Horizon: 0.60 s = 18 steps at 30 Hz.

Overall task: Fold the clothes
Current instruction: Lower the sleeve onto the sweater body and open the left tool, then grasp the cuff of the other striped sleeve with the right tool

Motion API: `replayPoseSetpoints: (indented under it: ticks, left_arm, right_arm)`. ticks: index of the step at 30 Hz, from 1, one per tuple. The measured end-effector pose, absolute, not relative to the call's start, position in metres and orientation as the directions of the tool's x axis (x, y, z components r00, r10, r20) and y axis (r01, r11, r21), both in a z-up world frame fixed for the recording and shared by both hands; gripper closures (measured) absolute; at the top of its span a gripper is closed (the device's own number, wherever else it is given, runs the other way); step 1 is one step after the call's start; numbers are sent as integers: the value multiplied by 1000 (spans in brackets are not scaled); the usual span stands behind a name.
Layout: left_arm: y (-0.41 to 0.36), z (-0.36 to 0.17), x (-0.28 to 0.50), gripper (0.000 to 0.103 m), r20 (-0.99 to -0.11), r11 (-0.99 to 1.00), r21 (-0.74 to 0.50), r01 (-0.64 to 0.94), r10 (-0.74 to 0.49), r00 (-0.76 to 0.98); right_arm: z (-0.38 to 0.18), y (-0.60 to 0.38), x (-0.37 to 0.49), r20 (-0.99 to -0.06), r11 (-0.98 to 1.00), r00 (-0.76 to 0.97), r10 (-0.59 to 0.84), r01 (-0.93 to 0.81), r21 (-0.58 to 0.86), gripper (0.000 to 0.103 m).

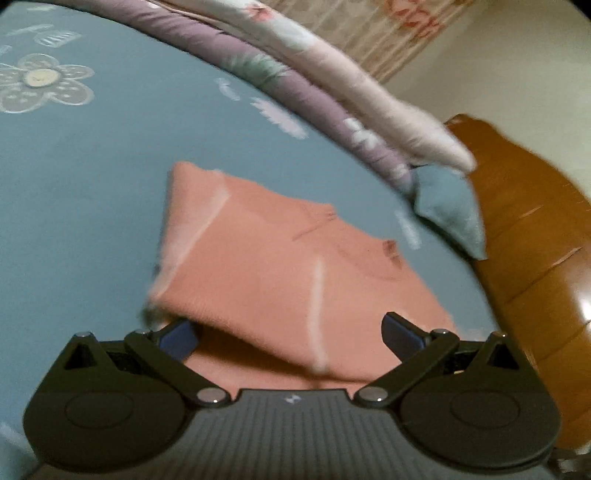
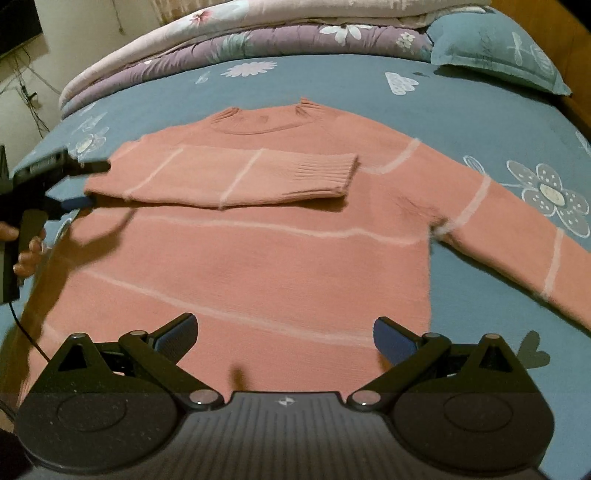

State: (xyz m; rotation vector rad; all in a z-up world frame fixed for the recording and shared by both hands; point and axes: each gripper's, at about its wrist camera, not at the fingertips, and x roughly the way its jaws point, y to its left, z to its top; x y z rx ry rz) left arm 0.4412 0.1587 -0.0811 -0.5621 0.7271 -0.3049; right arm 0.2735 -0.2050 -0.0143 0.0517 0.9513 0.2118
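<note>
A pink sweater [image 2: 258, 258] with thin white stripes lies flat on the blue bed, neck away from me. Its left sleeve [image 2: 236, 173] is folded across the chest, cuff pointing right. Its right sleeve [image 2: 517, 229] lies stretched out to the right. My left gripper [image 2: 88, 184] is at the sweater's left shoulder, at the fold of the sleeve, jaws apart. In the left wrist view the left gripper [image 1: 288, 336] is open, with the folded sleeve [image 1: 258, 266] draped between its fingers. My right gripper [image 2: 284, 332] is open and empty above the sweater's lower hem.
The blue flowered bedsheet [image 2: 480, 110] spreads around the sweater. Folded quilts [image 2: 258, 33] are stacked along the far edge. A blue pillow [image 2: 498, 48] lies at the far right. A wooden headboard [image 1: 535, 258] stands beyond the pillow [image 1: 450, 206].
</note>
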Motion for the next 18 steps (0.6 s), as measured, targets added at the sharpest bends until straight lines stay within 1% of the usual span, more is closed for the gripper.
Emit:
replayPoseSetpoints:
  ticks: [1,3,5,7,10,12,15,18]
  left_arm:
    - [161,-83,446,1,-524,806,-585,91,-461,716]
    - [163,-91,454,1,-531,813,-579,66,-437,726]
    - [173,-94,454,4,-498,777,-628,46,-446,744]
    - [179,-92,448,4,-478,766,-641,47,-447,757]
    - [172,-98,446,4,-529,793,-606,64,-462,712]
    - [163,-95,446,4,-560,831,-546,103,-454,694]
    - [151,-88,440,1,-573,866,-477,147,-433,696]
    - [146,-98,443,1,-583,869,-477,129,-423,694]
  right_arm:
    - [-15,-199,273,-805,979,561,196,-156,129,0]
    - [-14,-187,275,-806,980,560,192,-160,123,0]
    - [-12,-177,276,-808,979,557,191,-172,113,0]
    - [-9,-171,278,-808,979,561,182,-181,95,0]
    - [-7,-170,286,-802,977,566,191,-190,99,0]
    - [-6,-172,294,-796,974,568,208,-195,115,0]
    - [-5,-176,306,-787,969,571,232,-203,139,0]
    - [-13,-193,332,-749,935,560,355,-197,296,0]
